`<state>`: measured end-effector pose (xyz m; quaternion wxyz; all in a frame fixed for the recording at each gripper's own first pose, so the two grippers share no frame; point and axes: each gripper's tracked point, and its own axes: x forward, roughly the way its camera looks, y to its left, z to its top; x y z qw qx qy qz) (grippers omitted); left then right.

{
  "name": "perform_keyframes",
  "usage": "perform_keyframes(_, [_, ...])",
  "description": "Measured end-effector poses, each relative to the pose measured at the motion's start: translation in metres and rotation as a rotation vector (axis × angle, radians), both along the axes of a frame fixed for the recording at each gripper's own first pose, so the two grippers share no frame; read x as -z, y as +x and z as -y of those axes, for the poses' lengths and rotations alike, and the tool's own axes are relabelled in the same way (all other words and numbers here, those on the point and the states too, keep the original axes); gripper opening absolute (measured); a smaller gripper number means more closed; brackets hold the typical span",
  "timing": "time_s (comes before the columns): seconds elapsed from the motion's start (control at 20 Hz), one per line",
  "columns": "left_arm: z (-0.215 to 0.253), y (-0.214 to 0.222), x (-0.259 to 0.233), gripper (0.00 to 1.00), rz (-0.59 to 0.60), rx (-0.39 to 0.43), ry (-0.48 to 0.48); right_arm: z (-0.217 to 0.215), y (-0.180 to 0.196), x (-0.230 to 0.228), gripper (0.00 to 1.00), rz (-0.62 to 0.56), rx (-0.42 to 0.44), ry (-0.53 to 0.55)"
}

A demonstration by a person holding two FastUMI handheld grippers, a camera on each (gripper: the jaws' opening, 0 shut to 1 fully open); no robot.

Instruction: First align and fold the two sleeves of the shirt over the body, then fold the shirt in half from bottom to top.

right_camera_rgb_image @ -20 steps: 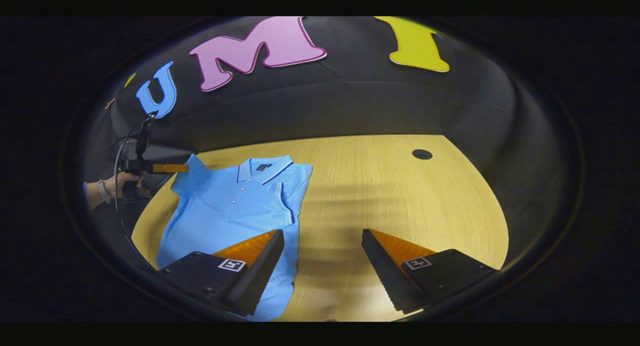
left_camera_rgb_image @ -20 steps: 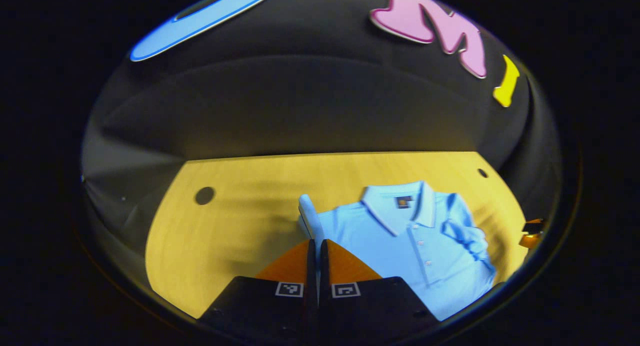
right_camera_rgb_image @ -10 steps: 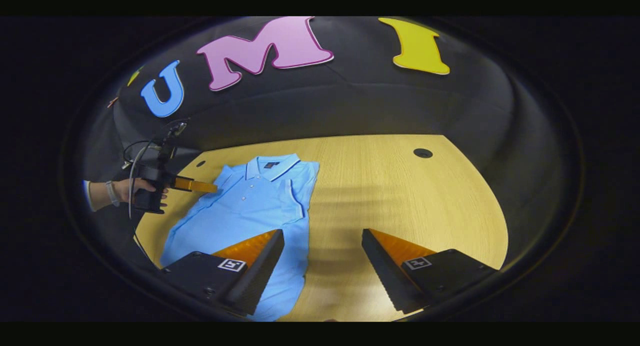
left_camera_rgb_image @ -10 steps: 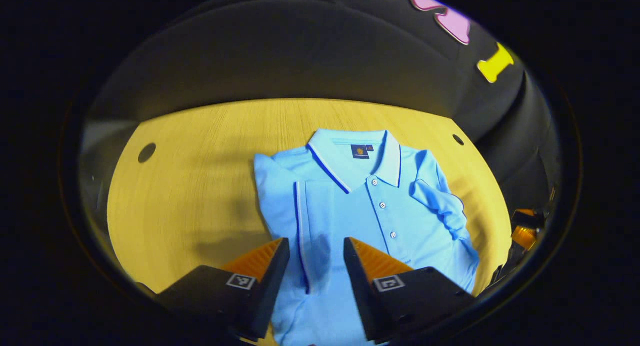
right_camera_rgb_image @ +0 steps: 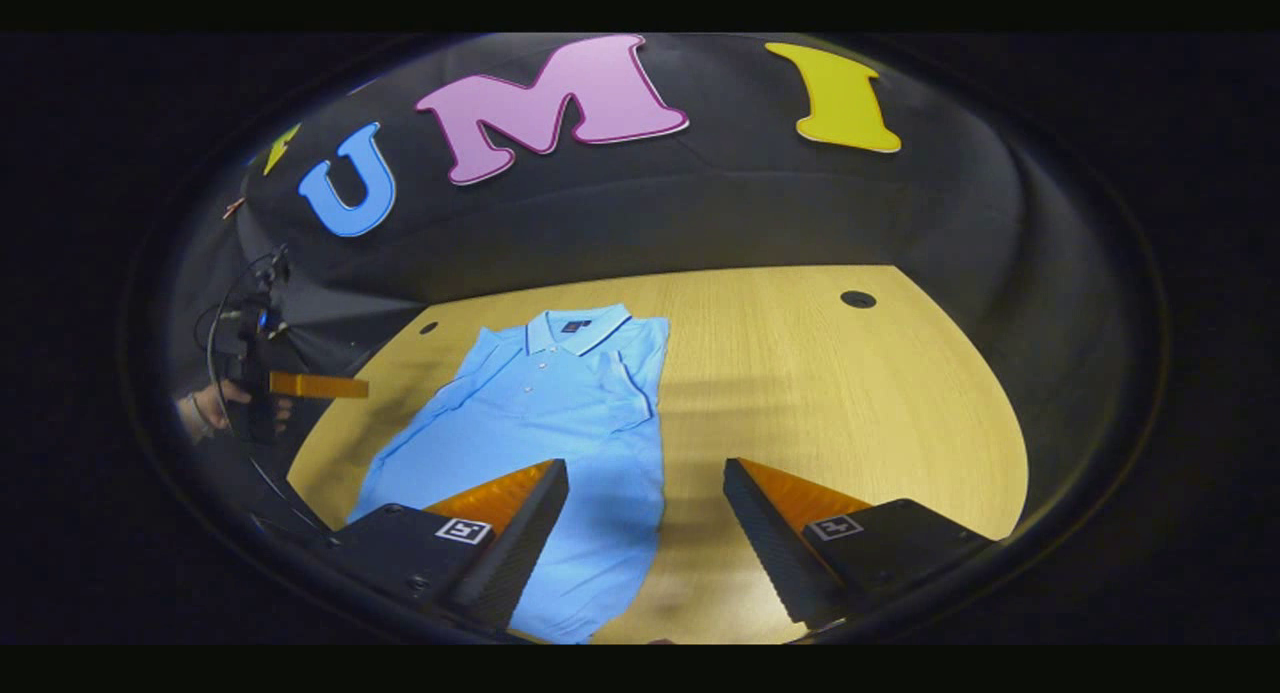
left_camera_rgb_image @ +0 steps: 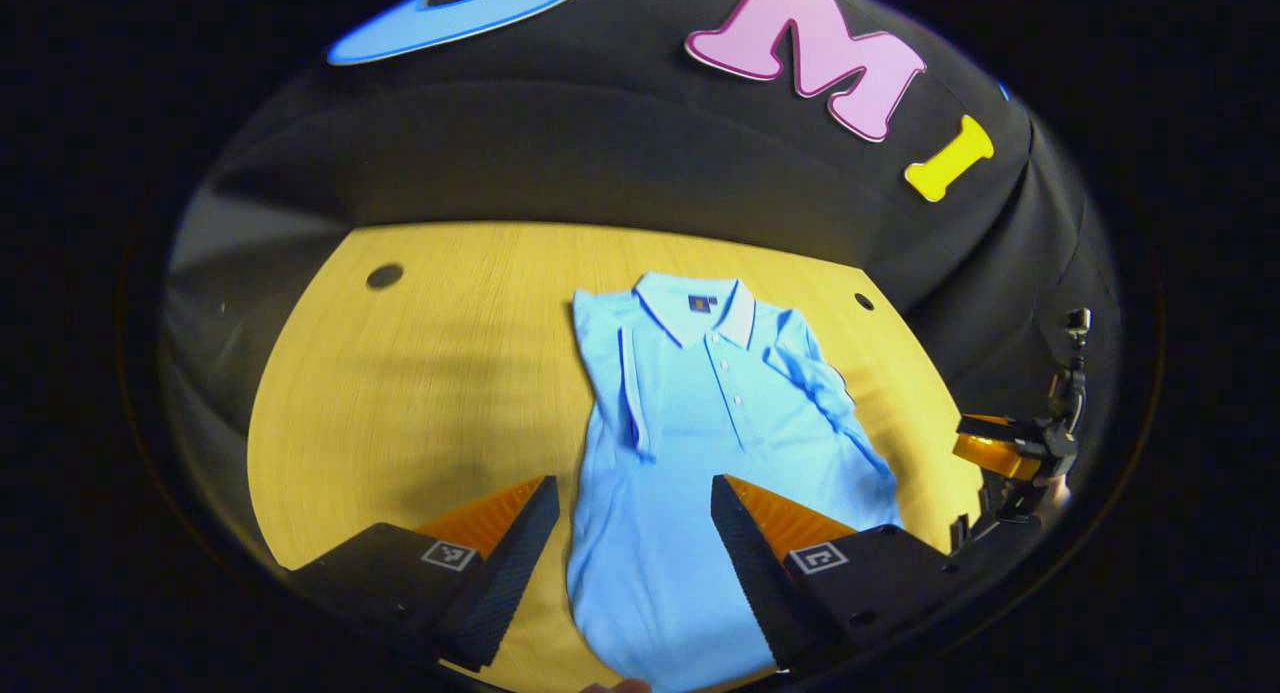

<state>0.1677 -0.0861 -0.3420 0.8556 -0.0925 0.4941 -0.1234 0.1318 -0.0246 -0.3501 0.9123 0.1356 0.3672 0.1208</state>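
Wooden table [left_camera_rgb_image: 420, 373], round holes, black cloth wall [right_camera_rgb_image: 700, 213]

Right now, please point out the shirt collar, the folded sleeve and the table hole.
shirt collar [left_camera_rgb_image: 697, 308], left gripper view, on the collar band.
folded sleeve [left_camera_rgb_image: 628, 388], left gripper view, mid sleeve.
table hole [right_camera_rgb_image: 858, 299], right gripper view, its centre.

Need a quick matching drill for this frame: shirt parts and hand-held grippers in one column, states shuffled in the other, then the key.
Column 1
1. left hand-held gripper
2. polo shirt
3. collar
4. cable hole

Column 2
A. at the table's far edge, away from the shirt
B. open above the shirt's lower body
C. at the shirt's far end
D. flat on the wooden table, both sleeves folded in

Pairs: 1-B, 2-D, 3-C, 4-A
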Motion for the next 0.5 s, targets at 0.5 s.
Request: perform_keyframes(0.5, [-0.014,-0.195,0.053,0.98,-0.294,-0.029,-0.081,-0.031,-0.094,0.030,0.98,-0.111,0.006,-0.002])
